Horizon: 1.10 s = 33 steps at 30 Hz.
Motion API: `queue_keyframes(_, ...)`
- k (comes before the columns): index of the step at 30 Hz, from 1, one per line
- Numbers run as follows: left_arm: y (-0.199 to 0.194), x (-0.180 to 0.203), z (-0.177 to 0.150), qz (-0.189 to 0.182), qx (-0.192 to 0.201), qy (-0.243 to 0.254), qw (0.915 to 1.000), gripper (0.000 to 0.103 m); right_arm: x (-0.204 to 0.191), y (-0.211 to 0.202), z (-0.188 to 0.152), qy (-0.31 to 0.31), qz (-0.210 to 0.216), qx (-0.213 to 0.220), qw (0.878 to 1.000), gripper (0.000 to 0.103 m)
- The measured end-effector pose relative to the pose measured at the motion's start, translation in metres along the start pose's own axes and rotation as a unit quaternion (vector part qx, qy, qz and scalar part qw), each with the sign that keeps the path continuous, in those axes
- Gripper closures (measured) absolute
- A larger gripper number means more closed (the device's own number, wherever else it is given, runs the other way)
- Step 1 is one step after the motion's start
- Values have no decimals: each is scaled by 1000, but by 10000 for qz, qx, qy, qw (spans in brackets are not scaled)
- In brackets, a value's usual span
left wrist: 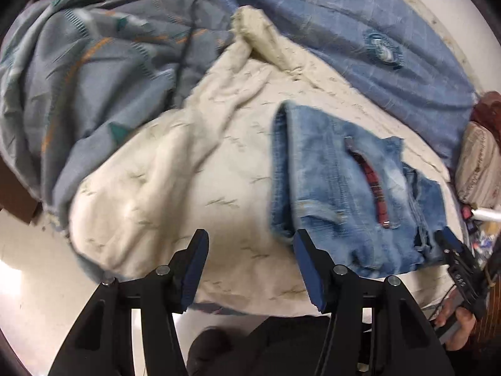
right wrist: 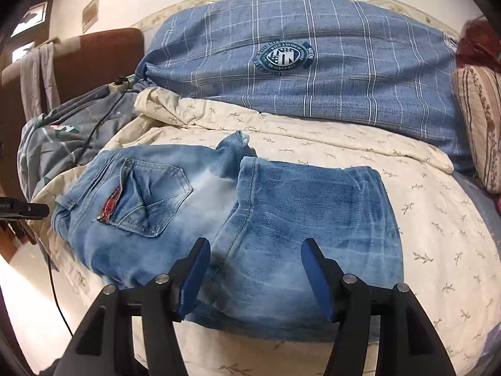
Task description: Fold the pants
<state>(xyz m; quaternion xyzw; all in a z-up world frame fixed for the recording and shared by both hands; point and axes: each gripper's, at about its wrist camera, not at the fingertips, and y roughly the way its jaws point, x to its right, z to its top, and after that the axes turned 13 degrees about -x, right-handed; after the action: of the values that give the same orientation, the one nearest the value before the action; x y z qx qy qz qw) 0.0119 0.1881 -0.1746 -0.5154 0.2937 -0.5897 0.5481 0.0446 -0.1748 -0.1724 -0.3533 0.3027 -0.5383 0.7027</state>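
The cream quilt (right wrist: 407,194) covers the bed, with a blue checked pillow (right wrist: 313,62) behind it, and on the quilt lie the jeans (right wrist: 281,219), already doubled, the leg part folded over toward the back pocket (right wrist: 153,200). The right gripper (right wrist: 253,279) hangs above the near edge of the jeans with jaws apart and nothing pressed between them, and the left gripper (left wrist: 250,269) is also open and empty, over bare quilt just beside the denim. I think the risk is that a pinch takes only the top layer, or takes quilt with it, so the fold slides open because the quilt is soft and wrinkled.
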Motion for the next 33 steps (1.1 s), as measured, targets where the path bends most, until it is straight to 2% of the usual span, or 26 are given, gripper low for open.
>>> queue_keyframes(4,13,23,3,-122,-14,349,9993,46,-5,5,0,-84,-20,-69,9999,39)
queue_keyframes(8,39,41,5,-418,-228,302,9984,46,-6,7,-1,-137,-56,-95,9998,39)
queue_keyframes(11,41,60,3,-316,-6,687,9971,46,-2,8,-2,-83,-79,-126,9999,38)
queue_keyframes(14,43,67,13,-510,-1,644,9966,46,3,9,-1,32,-112,-167,9998,38)
queue_keyframes(18,38,73,14,-680,213,769,9945,46,10,10,1,244,-80,-192,9995,38)
queue_keyframes(21,34,69,11,-527,292,847,9946,46,12,11,2,301,-58,-188,9994,38)
queue_keyframes(24,40,50,13,-556,138,386,9976,46,11,12,2,279,-63,-219,9994,38)
queue_keyframes(26,42,42,10,-435,61,223,9988,45,10,11,2,238,-70,-209,9995,38)
queue_keyframes(28,45,41,7,-385,-43,223,9990,45,10,12,2,225,-74,-217,9995,38)
queue_keyframes(30,48,48,9,-274,-96,342,9990,39,10,13,3,239,-54,-231,9994,38)
queue_keyframes(33,59,58,15,-70,-278,519,9982,40,10,13,2,235,-77,-209,9995,38)
